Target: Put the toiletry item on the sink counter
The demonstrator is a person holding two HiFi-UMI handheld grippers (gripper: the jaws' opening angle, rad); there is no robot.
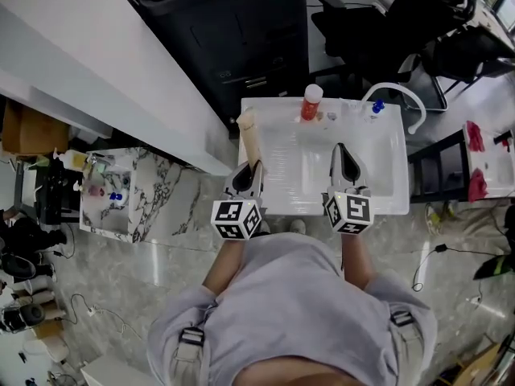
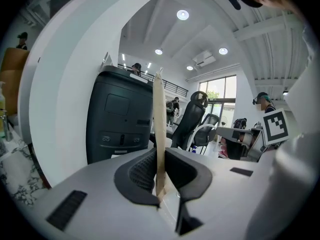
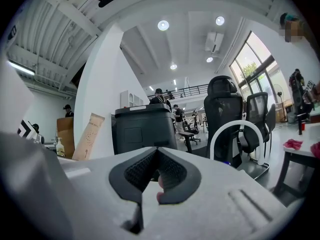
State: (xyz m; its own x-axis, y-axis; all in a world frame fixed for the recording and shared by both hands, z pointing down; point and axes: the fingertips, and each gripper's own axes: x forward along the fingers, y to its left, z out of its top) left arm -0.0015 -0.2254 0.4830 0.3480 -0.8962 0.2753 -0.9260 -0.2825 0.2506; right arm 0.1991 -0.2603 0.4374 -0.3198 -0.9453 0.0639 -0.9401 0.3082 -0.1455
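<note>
— Where's the packet?

— In my left gripper [image 1: 248, 172]. Its fingers are clamped on the lower end of the tan toiletry packet [image 1: 250, 139], which stands upright over the left edge of the desk [image 1: 265, 108] and isn't set down yet. My right gripper [image 1: 344, 158] hovers over the basin [image 1: 310, 171], fingers pressed together with nothing in them.

— What could go wrong?

— I pinch only a thin strip at the bottom, so the tall packet could swing or slip as I lower it. If I let go here, it may topple off the left edge to the floor [image 1: 161, 256] or slide into the basin. Reaching toward the back edge, I could knock the orange bottle [image 1: 311, 103].
</note>
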